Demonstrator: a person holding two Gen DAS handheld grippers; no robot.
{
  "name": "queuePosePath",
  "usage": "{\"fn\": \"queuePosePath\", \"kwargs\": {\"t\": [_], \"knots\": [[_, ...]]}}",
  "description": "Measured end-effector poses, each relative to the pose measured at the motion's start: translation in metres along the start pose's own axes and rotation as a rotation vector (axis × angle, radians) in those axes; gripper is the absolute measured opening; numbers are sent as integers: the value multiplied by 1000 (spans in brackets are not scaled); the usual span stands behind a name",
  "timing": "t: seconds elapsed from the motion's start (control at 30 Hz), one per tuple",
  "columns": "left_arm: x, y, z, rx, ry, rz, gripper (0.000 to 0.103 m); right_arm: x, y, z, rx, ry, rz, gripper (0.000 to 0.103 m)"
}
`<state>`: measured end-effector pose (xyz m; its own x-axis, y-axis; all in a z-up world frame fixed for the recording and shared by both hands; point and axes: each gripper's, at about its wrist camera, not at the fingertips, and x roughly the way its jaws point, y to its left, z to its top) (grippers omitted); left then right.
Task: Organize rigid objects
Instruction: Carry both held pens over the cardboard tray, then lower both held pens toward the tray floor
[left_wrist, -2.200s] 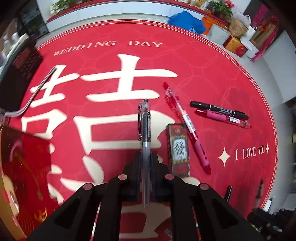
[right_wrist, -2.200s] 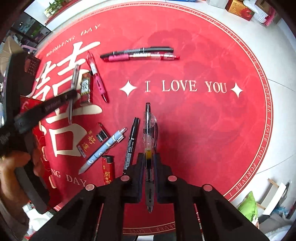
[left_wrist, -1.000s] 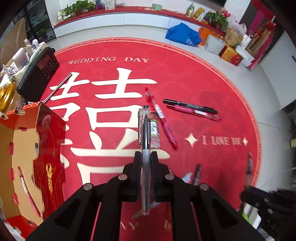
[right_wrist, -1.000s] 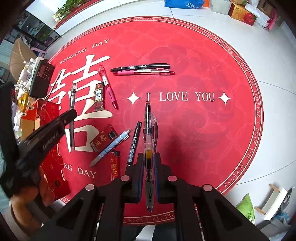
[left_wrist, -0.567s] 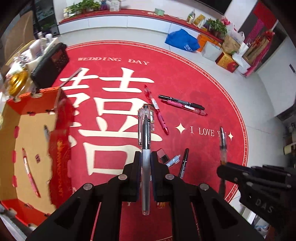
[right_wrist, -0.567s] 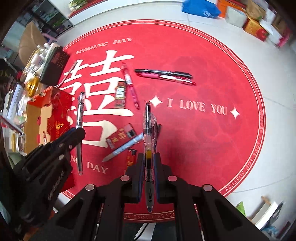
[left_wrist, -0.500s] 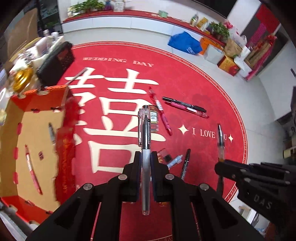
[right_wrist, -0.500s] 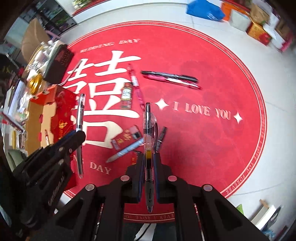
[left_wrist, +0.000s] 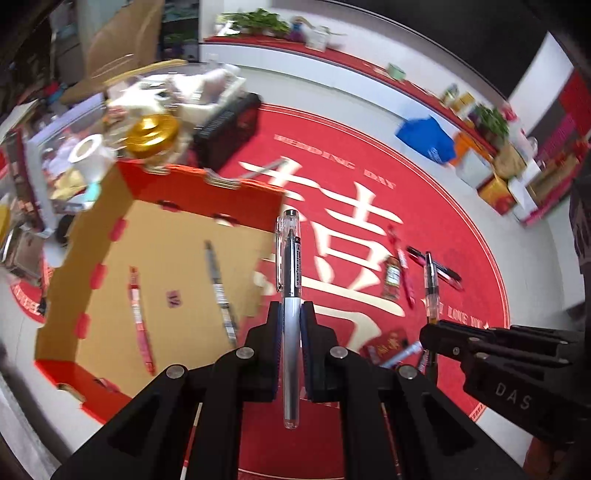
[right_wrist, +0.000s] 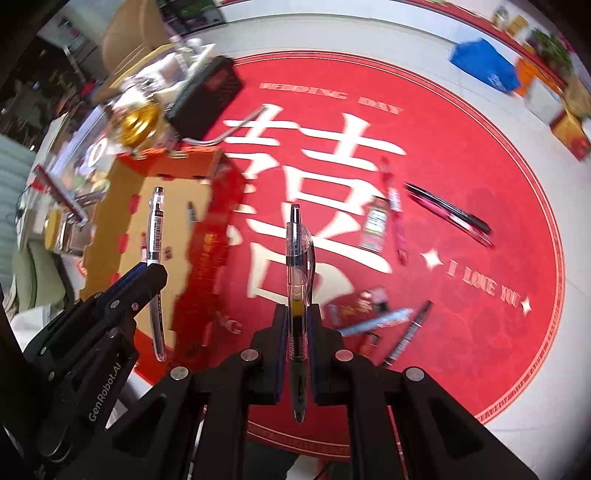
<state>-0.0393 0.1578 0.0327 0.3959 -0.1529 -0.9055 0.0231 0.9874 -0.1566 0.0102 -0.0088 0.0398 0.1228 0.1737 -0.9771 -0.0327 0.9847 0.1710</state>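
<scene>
My left gripper (left_wrist: 291, 314) is shut on a clear capped gel pen (left_wrist: 290, 254) and holds it high, by the right wall of an open red cardboard box (left_wrist: 92, 273). The box has two pens (left_wrist: 219, 288) on its brown floor. My right gripper (right_wrist: 297, 314) is shut on a clear black-grip pen (right_wrist: 297, 251) and holds it above the red round mat (right_wrist: 461, 155). Each gripper shows in the other's view, the left (right_wrist: 146, 275) over the box, the right (left_wrist: 430, 332) over the mat. Several pens (right_wrist: 447, 212) and small red lighters (right_wrist: 375, 223) lie on the mat.
A black radio (left_wrist: 225, 127), a gold lid (left_wrist: 153, 133), a paper roll (left_wrist: 88, 151) and clutter sit behind the box. A blue bag (left_wrist: 424, 140) and boxes (left_wrist: 495, 190) stand on the white floor beyond the mat.
Both grippers, each still holding its pen, have swung left toward the box. The box now fills the left of the left wrist view, with its inside in sight.
</scene>
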Motion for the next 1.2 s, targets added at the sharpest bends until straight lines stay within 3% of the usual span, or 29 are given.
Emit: {"fn": "queuePosePath", "kwargs": {"t": [0.17,0.57,0.73,0.87,1.2], "knots": [[-11,41,2,-73,-28,72,10,6,43,15,-78,-1,39,11],[-10,129,-15,-249,-1,250,10,35,145,20,-237,45,160,11],[-8,139,-18,-269,4,278,10,45,164,20,-277,54,156,11],[-2,141,-19,-285,14,285,10,48,169,23,-332,26,103,11],[29,142,-8,-264,50,321,10,63,152,49,-328,6,29,11]]}}
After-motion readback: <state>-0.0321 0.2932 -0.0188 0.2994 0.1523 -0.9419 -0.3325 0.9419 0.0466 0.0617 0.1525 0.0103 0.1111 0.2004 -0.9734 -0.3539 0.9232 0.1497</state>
